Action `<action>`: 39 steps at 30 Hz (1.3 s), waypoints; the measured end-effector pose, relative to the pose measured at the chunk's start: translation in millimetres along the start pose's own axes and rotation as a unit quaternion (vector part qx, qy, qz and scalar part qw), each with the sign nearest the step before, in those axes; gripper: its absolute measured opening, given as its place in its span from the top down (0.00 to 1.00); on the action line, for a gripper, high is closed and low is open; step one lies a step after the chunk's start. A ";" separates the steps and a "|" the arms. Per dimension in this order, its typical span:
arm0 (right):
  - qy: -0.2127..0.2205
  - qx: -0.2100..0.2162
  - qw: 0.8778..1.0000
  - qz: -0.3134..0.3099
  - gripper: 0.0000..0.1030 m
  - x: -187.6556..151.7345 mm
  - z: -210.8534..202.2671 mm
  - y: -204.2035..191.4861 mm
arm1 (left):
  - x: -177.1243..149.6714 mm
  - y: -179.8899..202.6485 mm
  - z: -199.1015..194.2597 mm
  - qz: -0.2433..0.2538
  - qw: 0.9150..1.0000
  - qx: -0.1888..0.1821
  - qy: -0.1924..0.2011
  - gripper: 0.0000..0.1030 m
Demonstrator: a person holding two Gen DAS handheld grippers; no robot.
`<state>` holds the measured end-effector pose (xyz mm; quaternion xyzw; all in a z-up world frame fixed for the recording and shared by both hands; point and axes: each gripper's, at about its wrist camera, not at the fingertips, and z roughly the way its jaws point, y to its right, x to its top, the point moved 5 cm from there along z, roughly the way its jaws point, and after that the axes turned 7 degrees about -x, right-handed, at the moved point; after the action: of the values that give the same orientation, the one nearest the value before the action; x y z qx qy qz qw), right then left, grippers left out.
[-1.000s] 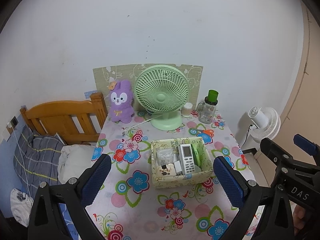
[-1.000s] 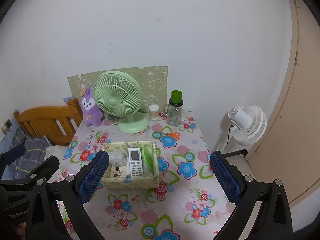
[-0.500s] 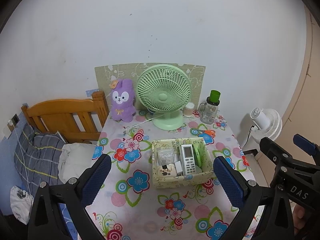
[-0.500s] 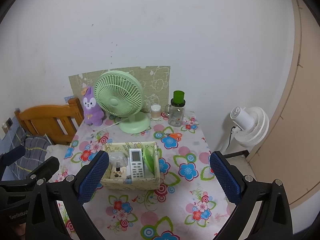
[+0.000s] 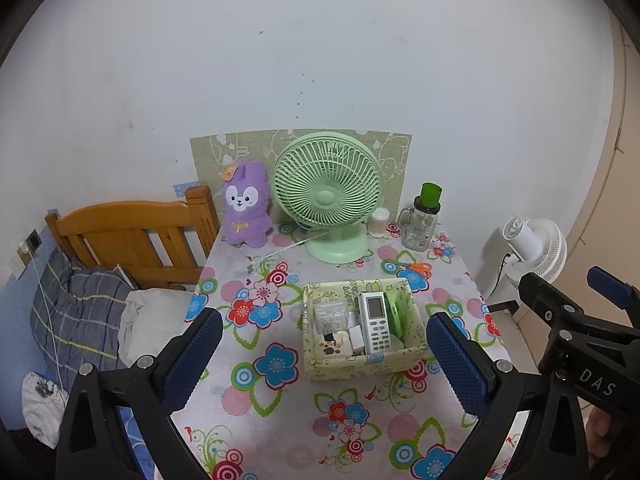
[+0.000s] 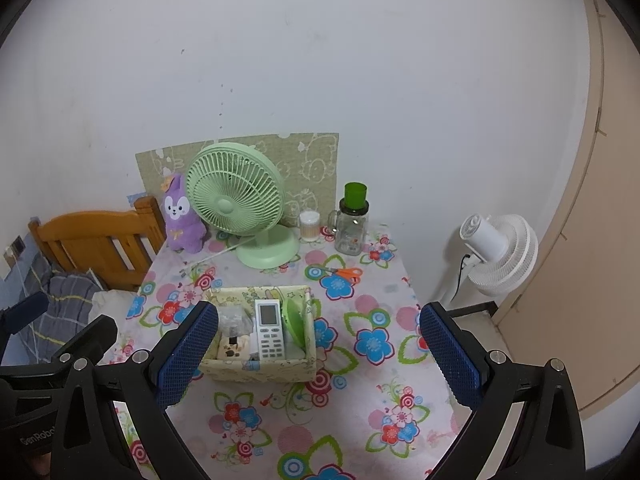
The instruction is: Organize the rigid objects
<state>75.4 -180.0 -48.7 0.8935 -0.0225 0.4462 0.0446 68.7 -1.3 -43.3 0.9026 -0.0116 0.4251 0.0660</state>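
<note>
- Both tools are being held high over the near edge of the table [image 5: 280,420]; the left gripper [image 5: 320,360] and the right gripper [image 6: 316,356] are each being carried with jaws spread wide and nothing between the blue pads.
- The patterned storage box [image 5: 360,364] is being seen at mid-table, already loaded: a white remote [image 5: 375,322] is lying lengthwise, with a clear packet [image 5: 330,316], a small cream case [image 5: 332,344] and a green disc [image 5: 396,308] set on edge beside it.
- The remote is being judged light, stiff and somewhat slick; it is best taken across its narrow sides near the middle.
- The box walls are being judged thin and yielding, so a pinch on one rim may buckle it.
- Farther back, orange-handled scissors [image 6: 346,273] are lying loose on the cloth; flat and hard, they are best pinched at the handles.
- Beyond, the glass mug jar [image 6: 352,226] with green lid is being judged heavy, slippery and fragile; its body or handle is the likely hold.
- A small cotton-swab tub [image 6: 310,226], a green desk fan [image 5: 328,196] and a purple plush [image 5: 244,204] are standing by the wall.
</note>
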 end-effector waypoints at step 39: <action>-0.006 -0.011 1.000 0.017 0.01 -2.7 3.2 8.2 | -0.9 5.6 1.3 -0.004 1.000 0.006 -0.003 0.00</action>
<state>75.6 -188.5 -52.3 0.8951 -0.0427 0.4413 0.0468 68.6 -7.1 -44.2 0.9044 -0.0054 0.4221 0.0623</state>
